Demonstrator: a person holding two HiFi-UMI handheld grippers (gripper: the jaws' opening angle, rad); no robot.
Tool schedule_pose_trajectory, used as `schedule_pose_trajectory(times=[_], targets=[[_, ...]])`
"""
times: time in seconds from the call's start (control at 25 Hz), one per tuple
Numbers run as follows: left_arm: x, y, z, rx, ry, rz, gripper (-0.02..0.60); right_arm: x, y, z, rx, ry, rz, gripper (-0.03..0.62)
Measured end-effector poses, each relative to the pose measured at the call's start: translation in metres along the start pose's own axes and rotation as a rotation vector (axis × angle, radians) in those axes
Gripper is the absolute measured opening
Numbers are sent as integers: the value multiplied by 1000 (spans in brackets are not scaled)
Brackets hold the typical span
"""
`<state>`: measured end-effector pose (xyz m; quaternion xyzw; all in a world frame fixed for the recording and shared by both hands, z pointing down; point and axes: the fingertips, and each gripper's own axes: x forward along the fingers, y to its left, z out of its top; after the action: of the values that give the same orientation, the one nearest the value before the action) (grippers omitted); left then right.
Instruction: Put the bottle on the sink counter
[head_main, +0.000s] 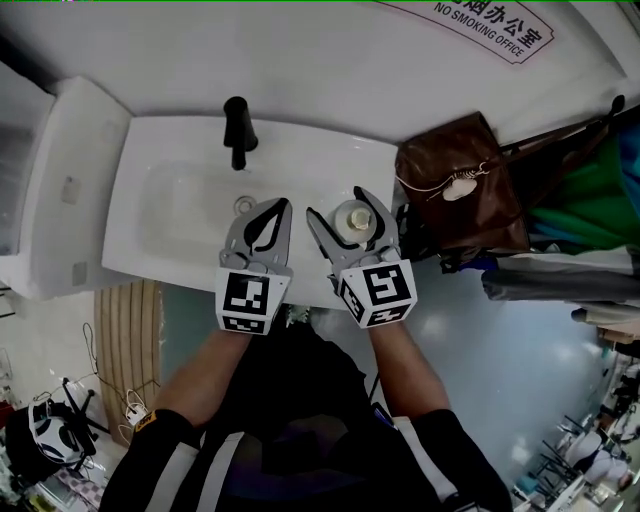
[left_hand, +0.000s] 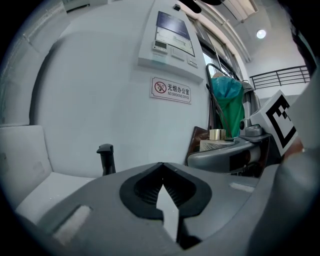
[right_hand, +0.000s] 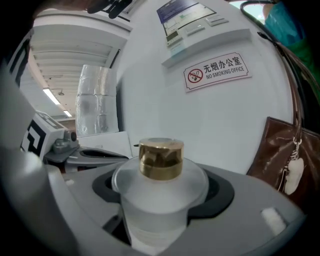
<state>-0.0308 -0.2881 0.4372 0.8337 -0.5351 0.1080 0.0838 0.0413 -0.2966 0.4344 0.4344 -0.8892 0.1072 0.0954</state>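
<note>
A frosted white bottle (right_hand: 159, 200) with a gold cap stands upright between the jaws of my right gripper (right_hand: 162, 192), which is shut on it. From the head view the bottle (head_main: 353, 218) hangs over the right front part of the white sink counter (head_main: 370, 160), held by the right gripper (head_main: 352, 215). My left gripper (head_main: 262, 225) is beside it over the basin's front edge, jaws closed and empty. In the left gripper view the left gripper (left_hand: 161, 192) is shut with its tips meeting, and the bottle (left_hand: 216, 140) shows off to the right.
A black faucet (head_main: 238, 130) stands at the back of the basin (head_main: 190, 200). A brown leather bag (head_main: 462, 185) hangs just right of the counter, with green cloth behind it. A no-smoking sign (right_hand: 216, 71) is on the white wall. A white cabinet (head_main: 50, 190) is left of the sink.
</note>
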Motion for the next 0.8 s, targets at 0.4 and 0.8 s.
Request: schedule_pose_trajectory(times=[0.4,0.8], targets=[[64,11,-24,3,38,-47,2,47,-40,-24,18,52,-73,344],[111,30,-50,-10,87,-58,2,93,-73,-47,28,93,-129,344]])
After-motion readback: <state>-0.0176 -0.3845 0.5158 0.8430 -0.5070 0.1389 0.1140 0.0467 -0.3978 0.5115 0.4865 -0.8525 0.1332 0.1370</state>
